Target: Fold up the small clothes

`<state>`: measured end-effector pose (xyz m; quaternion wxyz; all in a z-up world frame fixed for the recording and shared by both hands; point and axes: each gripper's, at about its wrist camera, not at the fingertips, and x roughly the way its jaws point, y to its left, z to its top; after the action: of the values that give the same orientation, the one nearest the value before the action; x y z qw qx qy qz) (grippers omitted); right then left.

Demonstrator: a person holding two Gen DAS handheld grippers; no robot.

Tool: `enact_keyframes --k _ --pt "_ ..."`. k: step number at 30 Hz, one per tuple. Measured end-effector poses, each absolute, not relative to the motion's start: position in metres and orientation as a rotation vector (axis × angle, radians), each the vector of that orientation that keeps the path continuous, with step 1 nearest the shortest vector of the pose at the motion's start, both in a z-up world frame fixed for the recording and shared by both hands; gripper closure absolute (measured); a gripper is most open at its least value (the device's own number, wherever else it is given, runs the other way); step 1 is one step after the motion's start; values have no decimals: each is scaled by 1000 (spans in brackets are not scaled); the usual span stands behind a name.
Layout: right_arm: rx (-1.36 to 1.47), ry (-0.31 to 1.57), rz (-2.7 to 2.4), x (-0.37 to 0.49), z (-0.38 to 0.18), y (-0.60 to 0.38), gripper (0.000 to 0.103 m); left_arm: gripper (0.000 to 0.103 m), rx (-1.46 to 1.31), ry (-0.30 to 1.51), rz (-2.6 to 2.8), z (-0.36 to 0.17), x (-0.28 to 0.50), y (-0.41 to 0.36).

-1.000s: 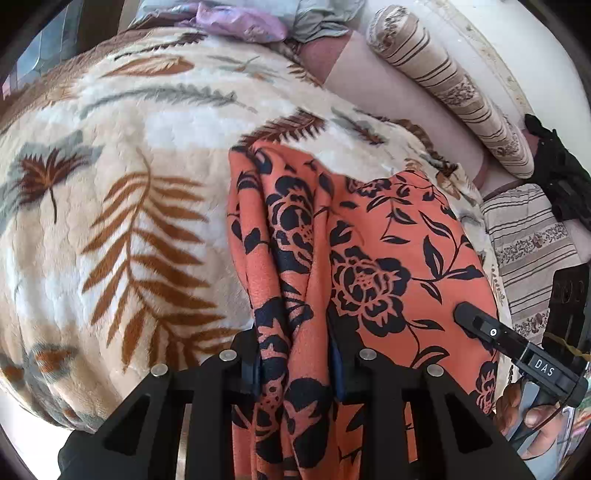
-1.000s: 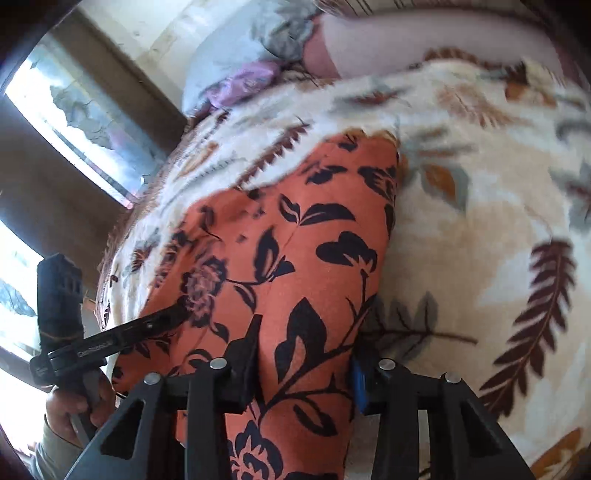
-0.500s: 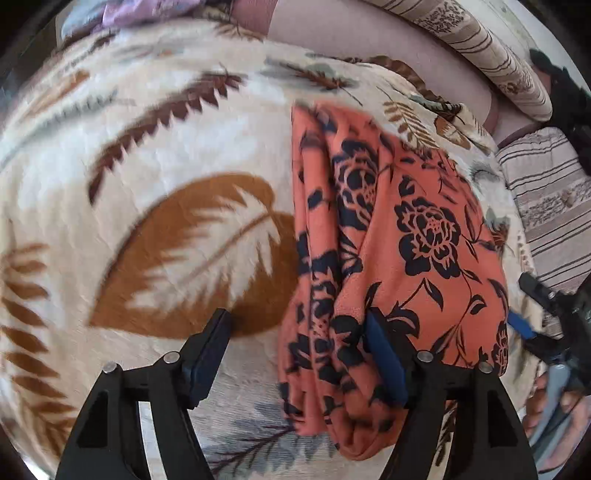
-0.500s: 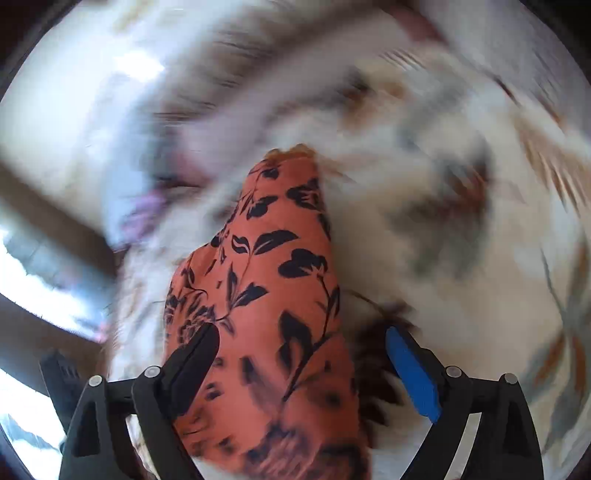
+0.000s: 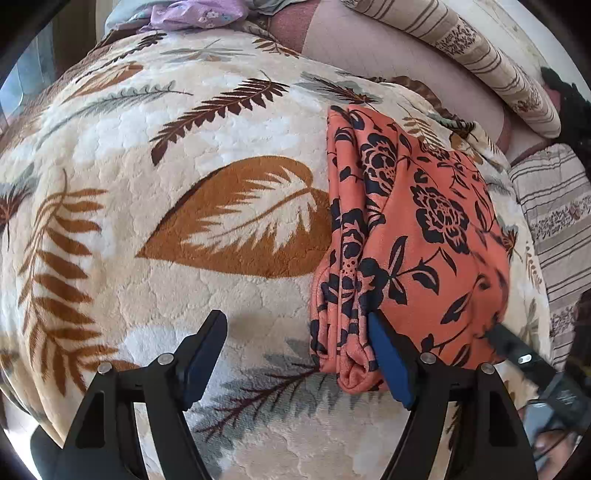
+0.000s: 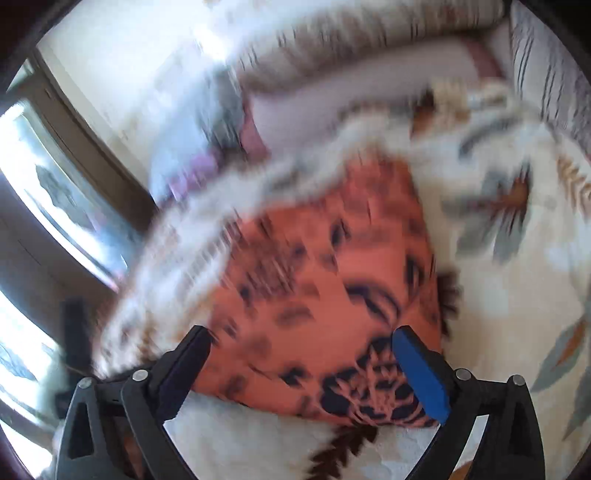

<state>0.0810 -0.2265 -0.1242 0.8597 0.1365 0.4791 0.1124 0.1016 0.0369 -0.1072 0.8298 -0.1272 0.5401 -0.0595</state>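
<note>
An orange garment with a black flower print (image 5: 413, 236) lies folded on a cream leaf-pattern blanket (image 5: 184, 155). My left gripper (image 5: 299, 354) is open and empty, just left of the garment's near corner; its right finger (image 5: 391, 365) touches the folded edge. In the right wrist view, which is blurred, the garment (image 6: 325, 295) lies flat beyond my right gripper (image 6: 306, 369), which is open and empty over its near edge. The right gripper's tip also shows in the left wrist view (image 5: 517, 354) at the garment's far side.
Striped bolsters (image 5: 480, 51) and a striped pillow (image 5: 554, 206) lie at the right of the bed. A purple and grey pile of cloth (image 5: 199, 14) sits at the far end. A window (image 6: 55, 206) is at the left in the right wrist view.
Both grippers have opened and let go of the garment, which now lies folded on the blanket. Both have drawn back; the right one is still moving fast.
</note>
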Motion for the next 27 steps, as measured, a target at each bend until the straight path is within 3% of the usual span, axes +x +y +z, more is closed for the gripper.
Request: enact_keyframes --k 7,9,12,21,27 --pt "237 863 244 54 -69 -215 3 22 -199 1042 -121 -73 83 40" --pt "225 854 225 57 -76 -217 0 22 -213 1047 -127 -71 78 42" --pt "219 1057 142 80 -119 -226 0 22 -202 1043 -131 -67 72 40" --pt "79 840 81 21 -64 -206 0 20 -112 956 -113 -43 50 34" --pt "-16 908 79 -6 -89 -200 0 11 -111 941 -121 -42 42 31"
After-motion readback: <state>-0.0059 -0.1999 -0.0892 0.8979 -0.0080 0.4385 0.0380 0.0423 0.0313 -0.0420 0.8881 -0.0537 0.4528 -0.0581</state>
